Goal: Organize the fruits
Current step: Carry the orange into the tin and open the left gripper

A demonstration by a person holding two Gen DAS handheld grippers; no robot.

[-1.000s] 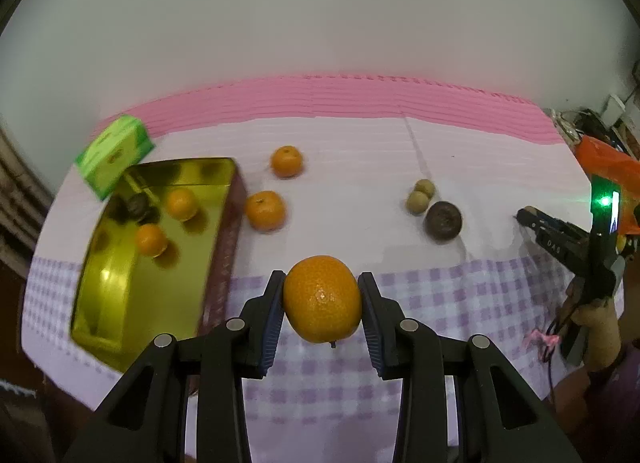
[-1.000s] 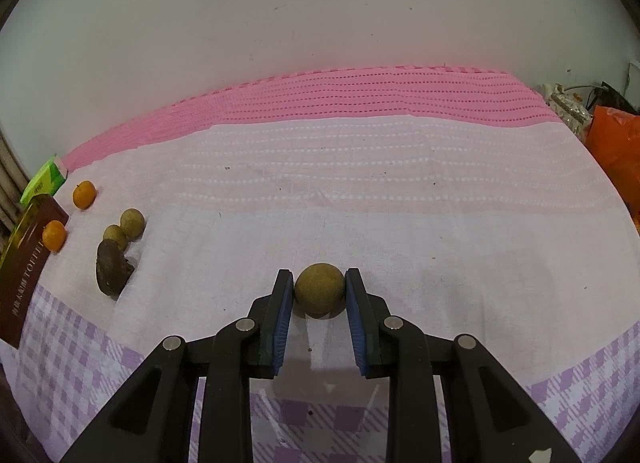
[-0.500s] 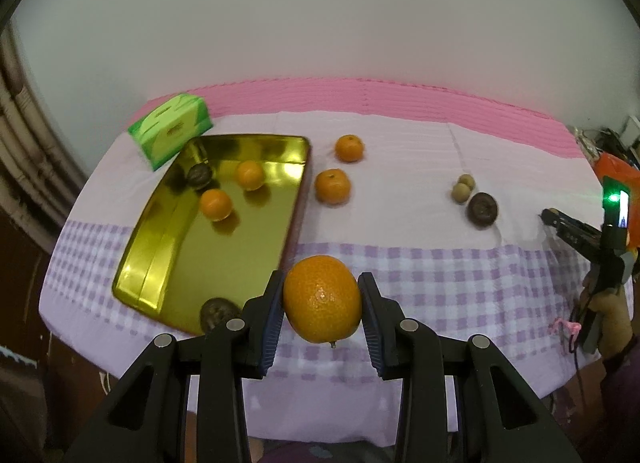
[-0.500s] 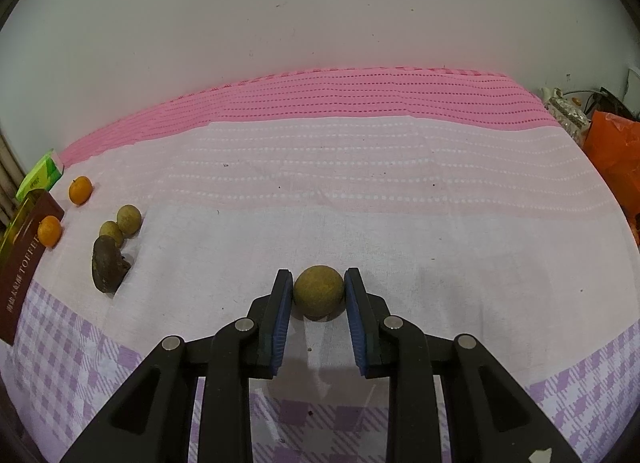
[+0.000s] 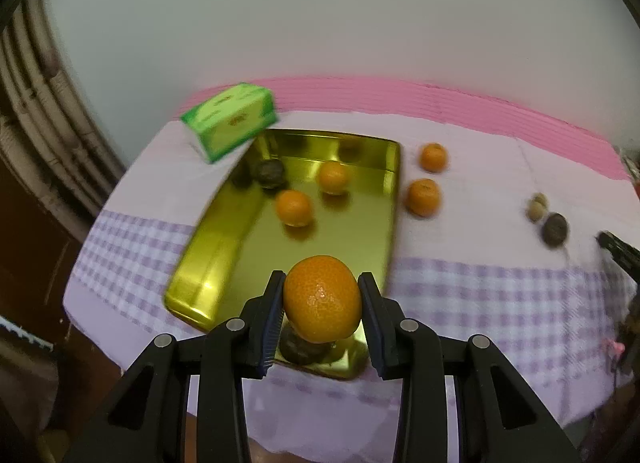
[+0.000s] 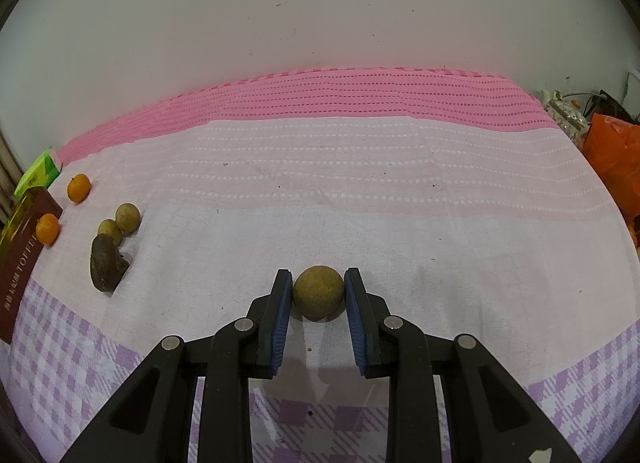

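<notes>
My left gripper (image 5: 322, 301) is shut on a large orange (image 5: 322, 299) and holds it above the near end of a gold tray (image 5: 224, 247). The tray holds two small oranges (image 5: 294, 208), a dark fruit (image 5: 270, 173) at the far end and another dark fruit (image 5: 304, 349) under the held orange. Two small oranges (image 5: 423, 196) lie on the cloth right of the tray. My right gripper (image 6: 318, 295) is shut on a round brown fruit (image 6: 318, 292) resting on the cloth.
A green box (image 5: 230, 119) stands behind the tray. Two small brown fruits (image 6: 127, 217) and a dark fruit (image 6: 106, 263) lie at the left in the right wrist view. An orange bag (image 6: 612, 159) sits at the table's right edge. A wall rises behind.
My left gripper has carried the large orange left, from over the cloth to over the tray's near end. The right gripper has stayed on the brown fruit.
</notes>
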